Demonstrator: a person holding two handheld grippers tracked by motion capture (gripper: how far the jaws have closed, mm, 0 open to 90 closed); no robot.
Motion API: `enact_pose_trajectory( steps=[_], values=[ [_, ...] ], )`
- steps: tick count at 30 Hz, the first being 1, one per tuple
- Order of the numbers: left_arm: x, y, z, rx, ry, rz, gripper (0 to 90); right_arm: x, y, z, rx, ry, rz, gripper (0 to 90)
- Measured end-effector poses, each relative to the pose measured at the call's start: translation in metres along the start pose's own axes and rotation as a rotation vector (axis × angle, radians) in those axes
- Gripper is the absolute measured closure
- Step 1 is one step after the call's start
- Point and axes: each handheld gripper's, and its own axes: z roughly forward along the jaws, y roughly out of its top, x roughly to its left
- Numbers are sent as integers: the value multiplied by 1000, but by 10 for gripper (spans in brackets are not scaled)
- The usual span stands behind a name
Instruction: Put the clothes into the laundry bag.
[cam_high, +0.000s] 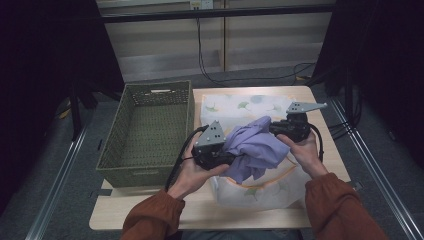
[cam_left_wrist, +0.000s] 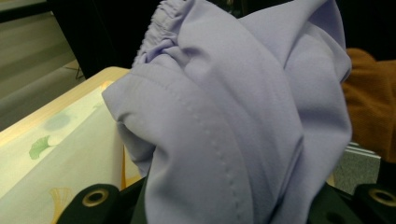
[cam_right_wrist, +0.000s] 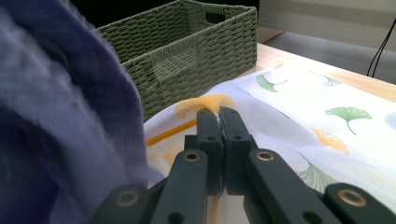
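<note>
The person is holding a bunched lilac garment (cam_high: 255, 147) up over the leaf-printed cloth (cam_high: 235, 105) on the table (cam_high: 320, 130), just right of the green woven basket (cam_high: 150, 125). The left gripper (cam_high: 227, 159) is clamping the fabric between its jaws. The right gripper (cam_right_wrist: 219, 116) is pinched tight, apparently on a thin edge of the garment. To do this well, I'd say both grips should hold firm while the hands are drawing apart evenly, letting the folds drop open.
</note>
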Motion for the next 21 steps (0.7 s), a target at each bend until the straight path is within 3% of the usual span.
enact_pose_trajectory(
  steps=[12,14,17,21],
  values=[
    [7,-21,24,89,3,-36,741,2,1,1,5,5,-7,887],
    [10,-23,25,109,4,-22,738,2,0,1,7,8,-7,888],
    [12,-25,26,100,4,-44,737,2,0,2,13,10,-5,887],
    [12,-28,29,130,7,-33,736,2,-1,3,19,14,-5,887]
  ],
)
